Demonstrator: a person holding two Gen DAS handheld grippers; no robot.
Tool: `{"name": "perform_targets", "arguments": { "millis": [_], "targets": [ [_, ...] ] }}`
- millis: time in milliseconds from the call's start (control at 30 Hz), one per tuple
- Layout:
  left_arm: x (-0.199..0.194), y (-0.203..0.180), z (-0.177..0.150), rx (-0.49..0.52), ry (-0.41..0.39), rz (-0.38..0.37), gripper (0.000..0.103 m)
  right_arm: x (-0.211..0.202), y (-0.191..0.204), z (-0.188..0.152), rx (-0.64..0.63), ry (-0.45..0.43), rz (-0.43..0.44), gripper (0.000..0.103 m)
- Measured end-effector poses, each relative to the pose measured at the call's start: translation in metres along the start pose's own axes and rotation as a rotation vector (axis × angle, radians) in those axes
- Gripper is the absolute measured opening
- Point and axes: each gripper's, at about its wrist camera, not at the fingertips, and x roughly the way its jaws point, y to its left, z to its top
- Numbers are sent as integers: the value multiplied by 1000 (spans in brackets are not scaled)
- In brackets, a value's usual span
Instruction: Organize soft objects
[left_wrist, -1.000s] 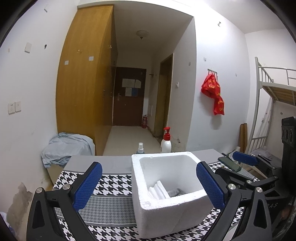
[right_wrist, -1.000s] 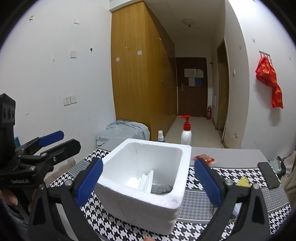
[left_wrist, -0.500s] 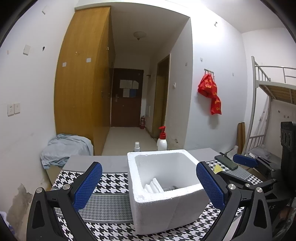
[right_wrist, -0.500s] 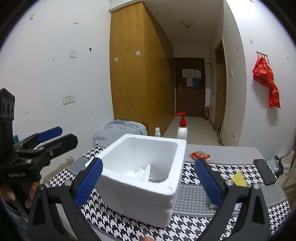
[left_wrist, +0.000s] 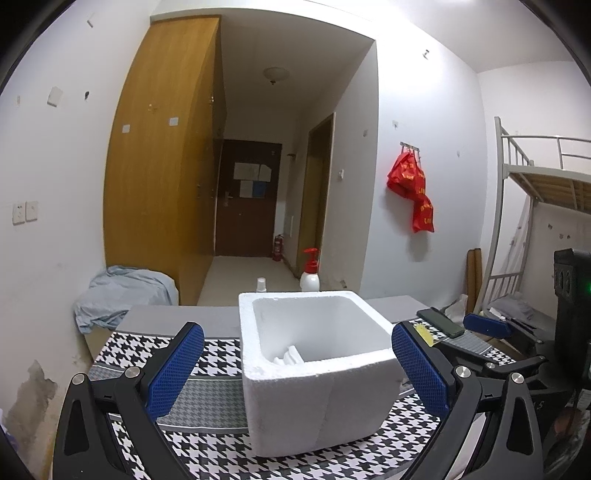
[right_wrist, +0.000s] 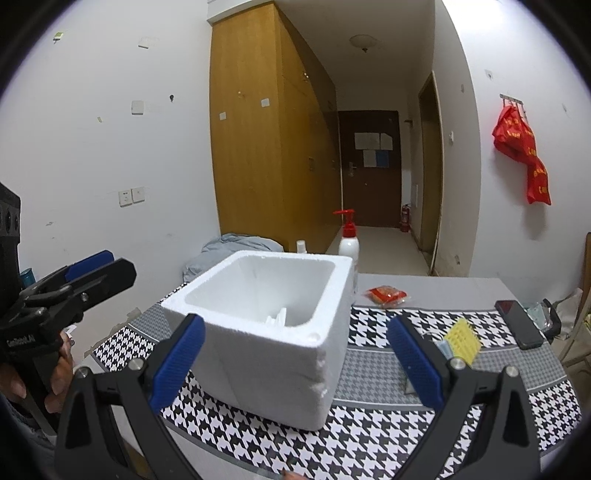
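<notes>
Both pulled back lower from foam box on bench; left tool and right tool spread, empty; packing likely finished

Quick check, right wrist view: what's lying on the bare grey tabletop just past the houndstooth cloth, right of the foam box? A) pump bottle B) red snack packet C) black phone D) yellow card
B: the red snack packet lies on the grey tabletop beyond the houndstooth cloth, right of the foam box.
</notes>
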Motion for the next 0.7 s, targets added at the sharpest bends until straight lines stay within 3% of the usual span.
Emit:
{"name": "perform_targets", "arguments": {
  "millis": [700],
  "targets": [
    [5,-24,-21,20,41,-44,102,-20,-26,-22,42,14,-61,101]
  ]
}}
